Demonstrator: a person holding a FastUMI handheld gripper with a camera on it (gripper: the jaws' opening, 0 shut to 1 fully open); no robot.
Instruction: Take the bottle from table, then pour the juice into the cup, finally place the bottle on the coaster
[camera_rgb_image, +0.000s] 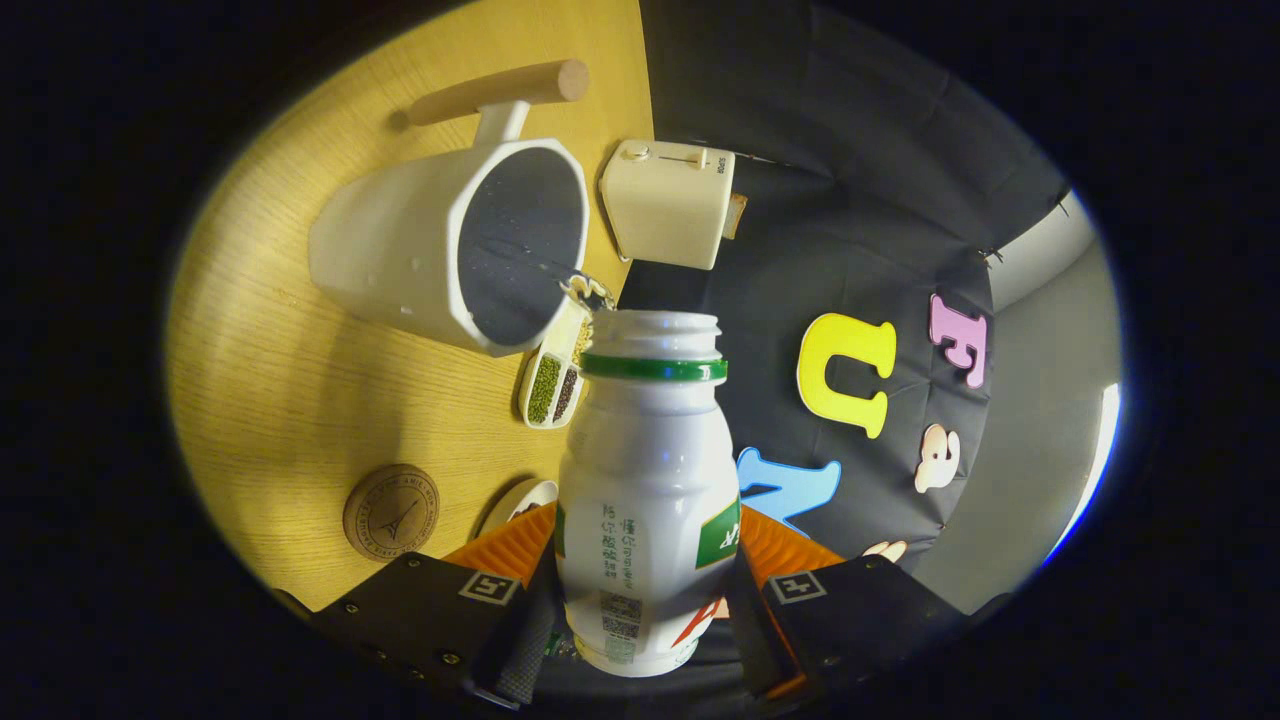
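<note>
My gripper (645, 590) is shut on a white bottle (645, 480) with a green neck ring and an open mouth; both fingers press on its sides. The whole view is rolled sideways, so the bottle is tilted over. A thin clear stream (580, 285) leaves the bottle's mouth and runs into the white cup (400, 250), which has a dark inside and a wooden handle (500, 90) and stands just beyond the bottle's mouth on the wooden table (290, 400). A round brown coaster (391, 511) lies on the table close to one finger.
A cream toaster (668, 200) stands at the table's edge beyond the cup. A small white divided dish (553, 385) with green and dark grains lies between cup and bottle. Part of a white plate (520, 500) shows beside the finger.
</note>
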